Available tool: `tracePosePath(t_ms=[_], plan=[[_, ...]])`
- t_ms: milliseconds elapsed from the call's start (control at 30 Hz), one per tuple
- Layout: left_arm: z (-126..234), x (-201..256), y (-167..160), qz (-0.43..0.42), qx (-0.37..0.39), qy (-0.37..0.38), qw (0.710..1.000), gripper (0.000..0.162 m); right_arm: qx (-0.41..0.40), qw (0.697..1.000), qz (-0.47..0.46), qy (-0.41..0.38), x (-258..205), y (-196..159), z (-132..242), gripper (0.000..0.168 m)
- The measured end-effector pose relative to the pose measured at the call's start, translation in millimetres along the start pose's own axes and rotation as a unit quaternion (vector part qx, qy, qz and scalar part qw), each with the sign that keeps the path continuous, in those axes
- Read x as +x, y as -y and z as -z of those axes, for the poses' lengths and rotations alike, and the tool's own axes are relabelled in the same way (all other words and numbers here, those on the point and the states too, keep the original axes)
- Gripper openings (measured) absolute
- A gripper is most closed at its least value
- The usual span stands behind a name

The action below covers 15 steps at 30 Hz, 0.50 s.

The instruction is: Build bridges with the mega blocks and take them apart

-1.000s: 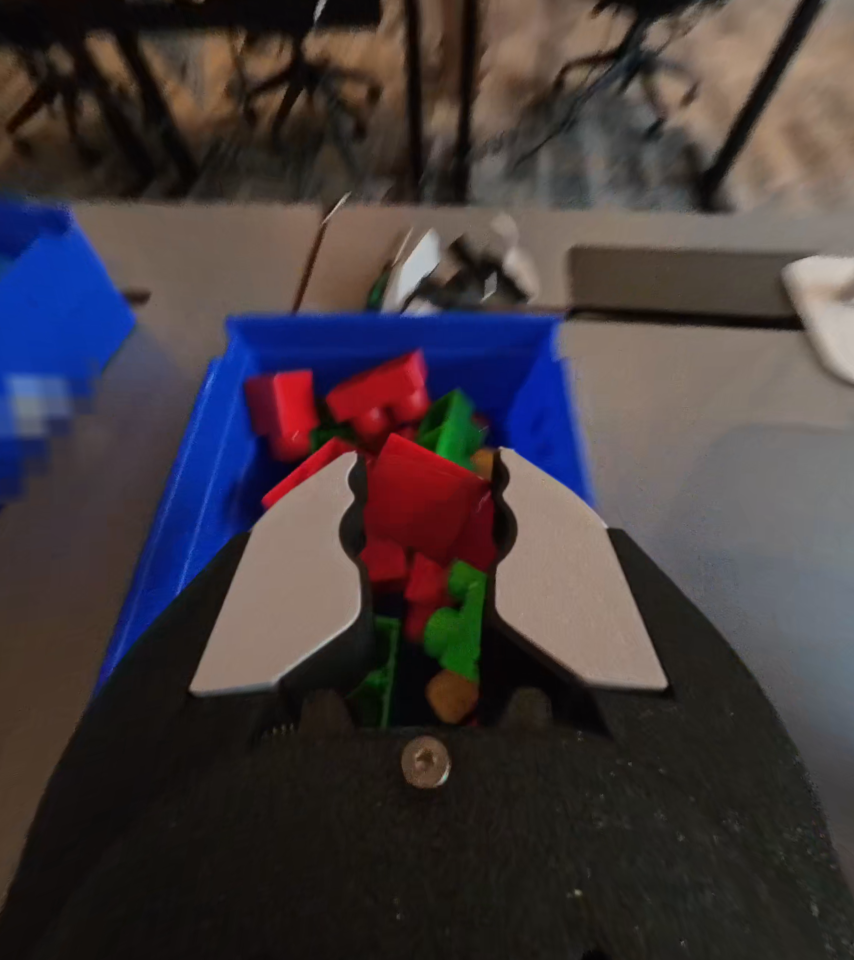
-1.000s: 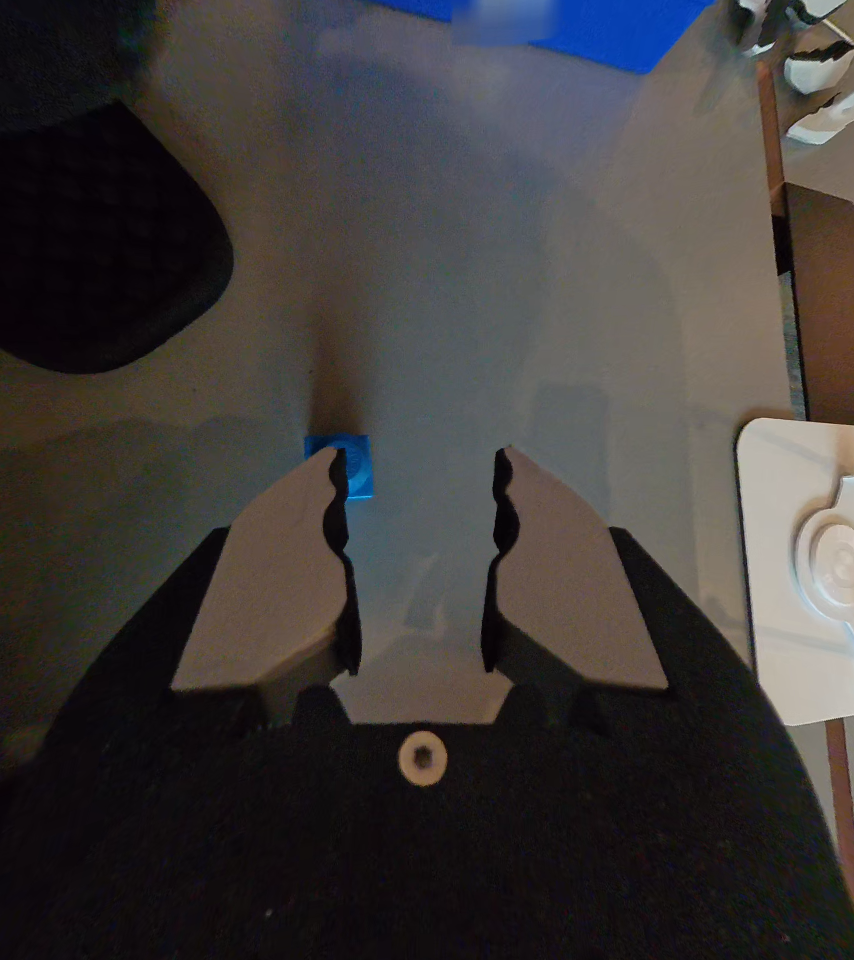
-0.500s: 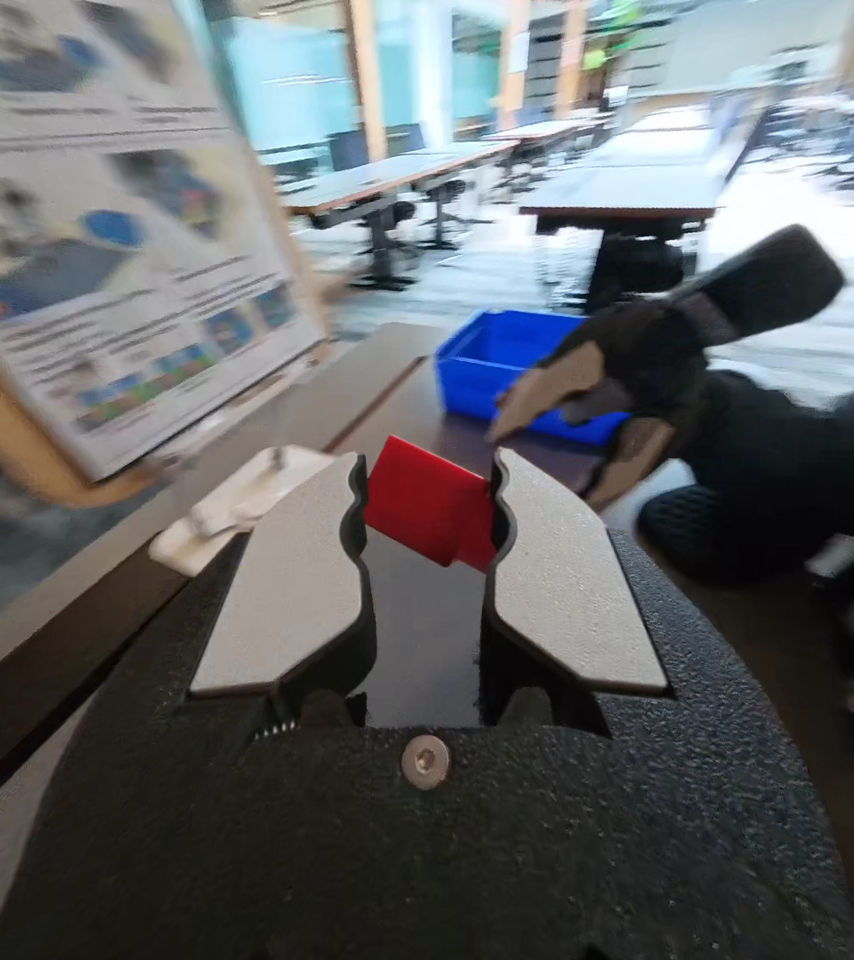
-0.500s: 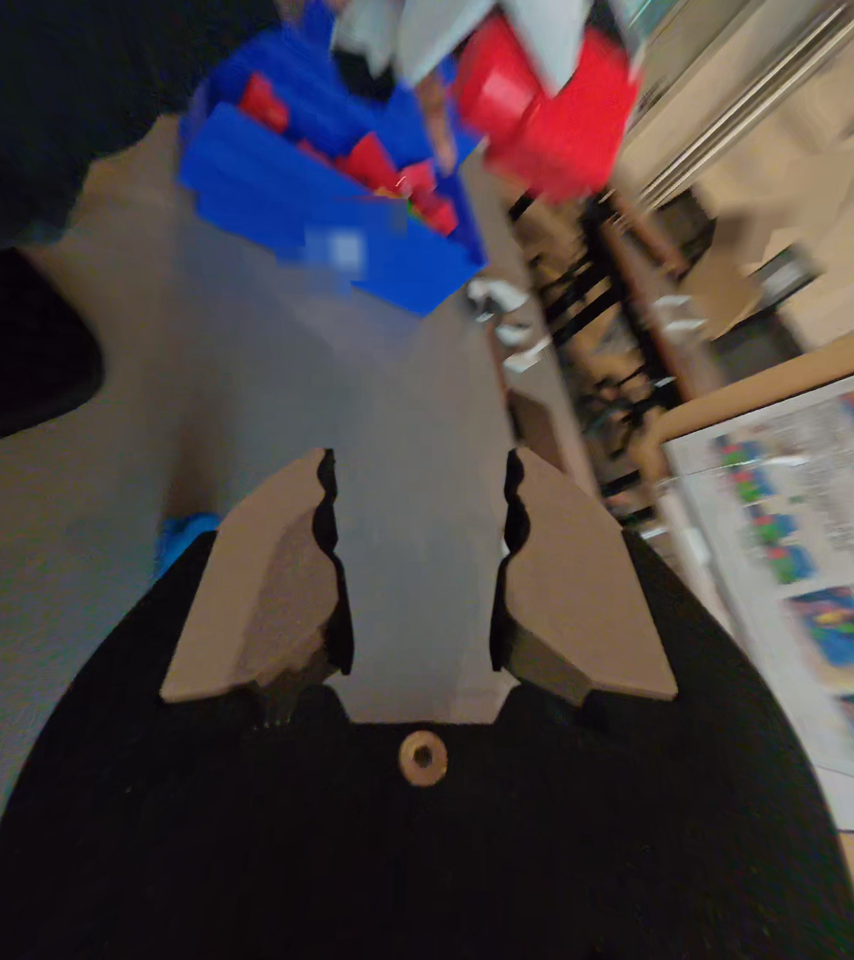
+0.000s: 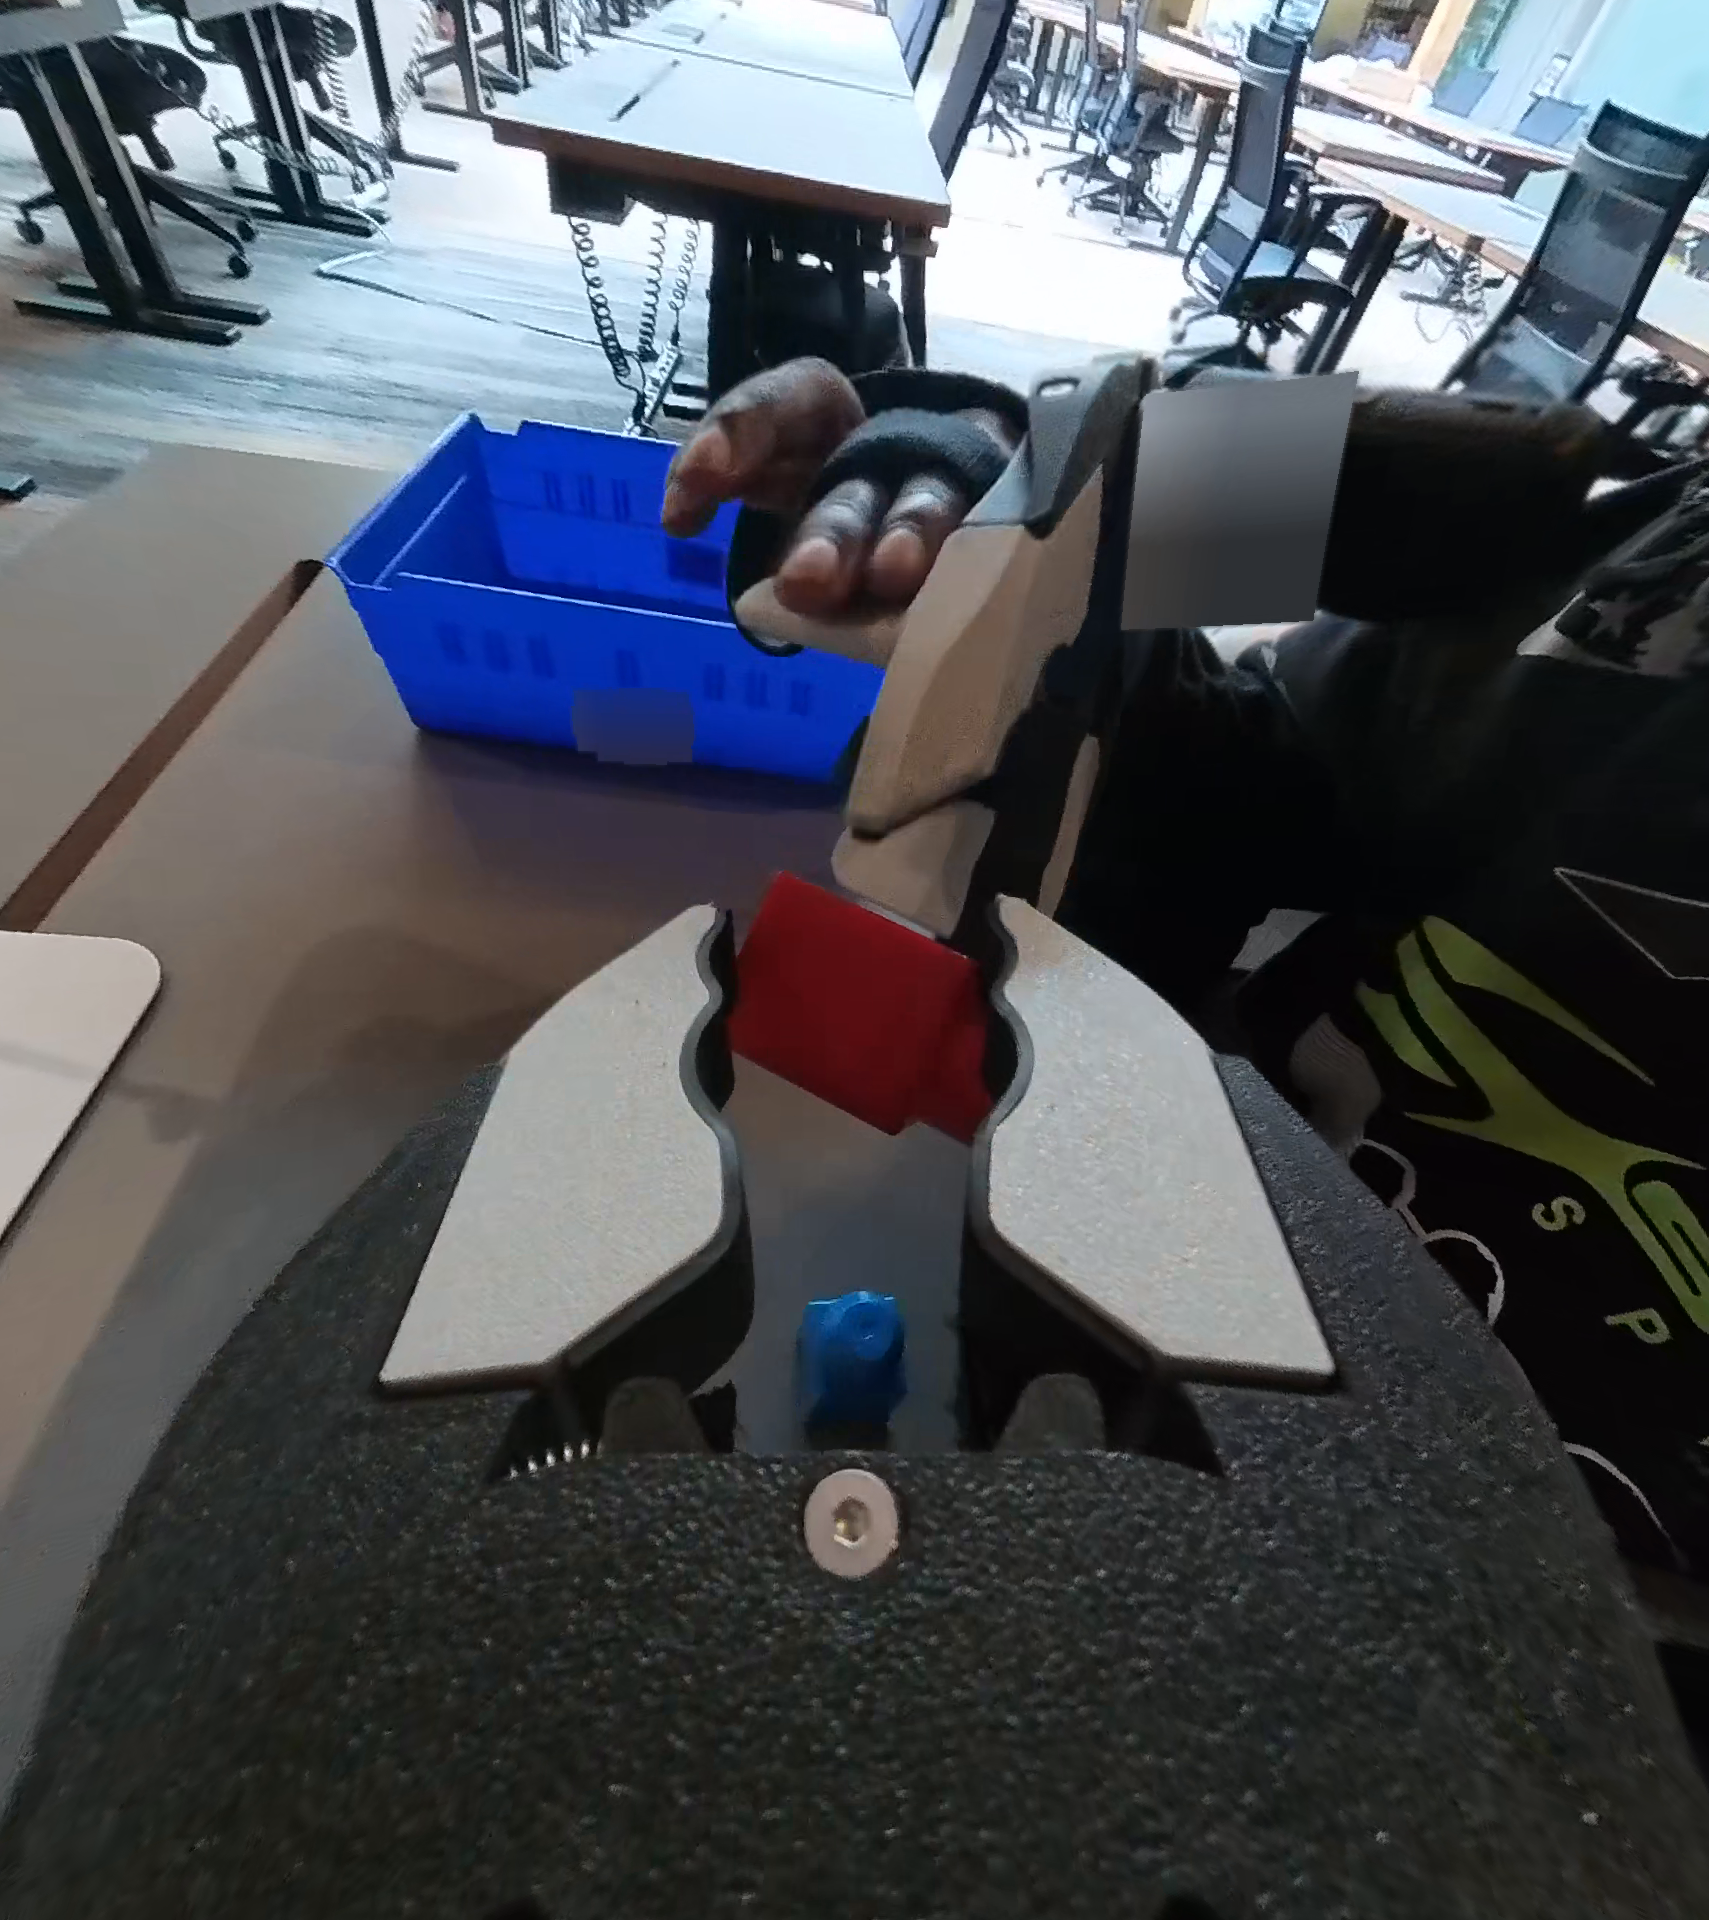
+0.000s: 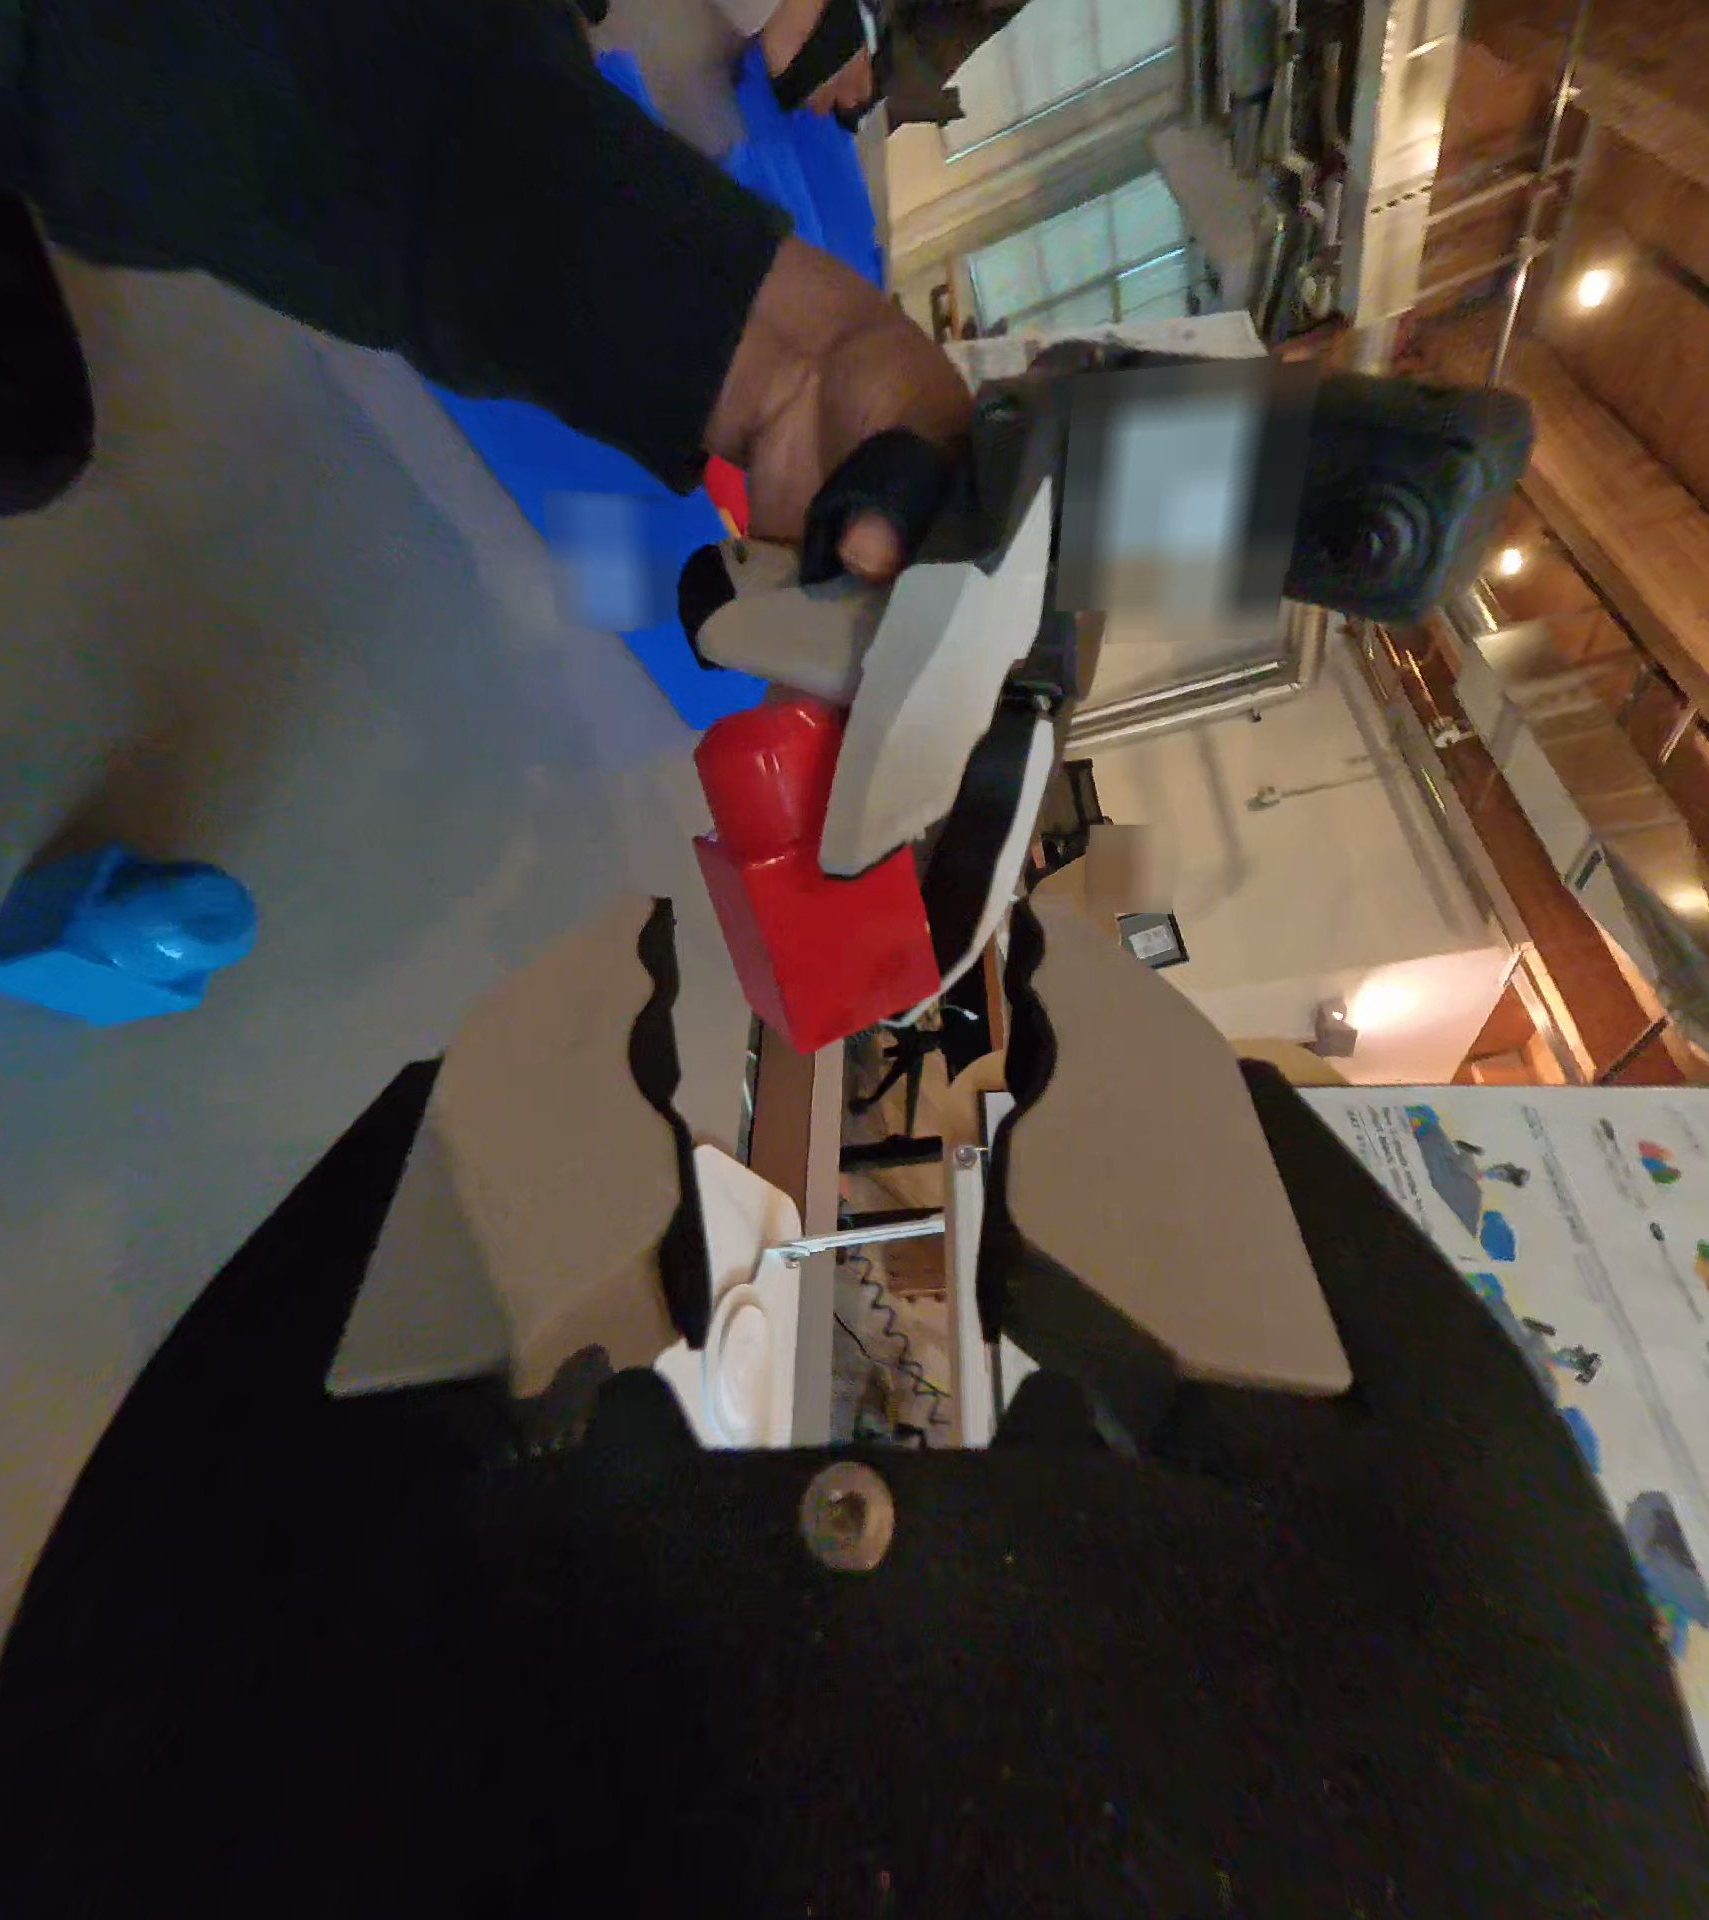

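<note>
Left wrist view: left gripper (image 5: 855, 1023) clamps a red mega block (image 5: 850, 1023); blue block (image 5: 850, 1356) on table at 6 o'clock.

Right wrist view: right gripper (image 6: 839, 971), jaws apart and empty, faces the red block at 12. Judged step: handover or alignment; next, careful lowering onto blue.

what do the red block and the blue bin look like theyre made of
Red block: looks like moulded hard plastic with a smooth, slightly glossy finish; flat faces, crisp edges and a rounded stud in the right wrist view. Held in the left tool.

Blue bin: probably rigid moulded plastic, semi-gloss; thin, evenly coloured walls with small slots and a rim lip.
</note>
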<state>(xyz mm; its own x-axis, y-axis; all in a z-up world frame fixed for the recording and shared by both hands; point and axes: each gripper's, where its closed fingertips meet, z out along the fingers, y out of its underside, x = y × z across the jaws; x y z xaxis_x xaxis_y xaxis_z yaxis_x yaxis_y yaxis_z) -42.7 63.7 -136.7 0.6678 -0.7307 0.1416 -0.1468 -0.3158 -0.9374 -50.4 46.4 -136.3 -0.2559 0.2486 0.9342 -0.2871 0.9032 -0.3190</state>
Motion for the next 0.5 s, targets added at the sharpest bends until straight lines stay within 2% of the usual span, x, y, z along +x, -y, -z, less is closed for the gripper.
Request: tracePosePath(t_ms=[100, 200, 300, 367, 500], plan=[[-4.8, 2.6, -3.8, 0.0, -0.011, -0.01, 1.0, 0.045, -0.011, 1.0, 0.023, 0.012, -7.4, -1.1, -5.0, 0.055], [-7.9, 5.0, -3.4, -0.006, -0.011, -0.017, 1.0, 0.045, -0.019, 0.999, 0.036, 0.013, -11.0, -2.7, -8.6, 0.038], [-1.8, 1.3, 10.9, -0.022, 0.037, -0.002, 0.999, 0.046, -0.015, 0.999, 0.017, -0.032, 3.2, -5.5, -8.3, 0.037], [8.5, 2.1, 27.0, -0.05, 0.096, 0.003, 0.994, 0.058, -0.005, 0.997, -0.047, -0.053, 14.6, -9.2, -5.1, 0.037], [30.3, 5.6, 45.8, -0.133, 0.17, 0.034, 0.976, 0.066, 0.057, 0.97, -0.223, -0.073, 34.9, -10.9, 3.4, 0.036]])
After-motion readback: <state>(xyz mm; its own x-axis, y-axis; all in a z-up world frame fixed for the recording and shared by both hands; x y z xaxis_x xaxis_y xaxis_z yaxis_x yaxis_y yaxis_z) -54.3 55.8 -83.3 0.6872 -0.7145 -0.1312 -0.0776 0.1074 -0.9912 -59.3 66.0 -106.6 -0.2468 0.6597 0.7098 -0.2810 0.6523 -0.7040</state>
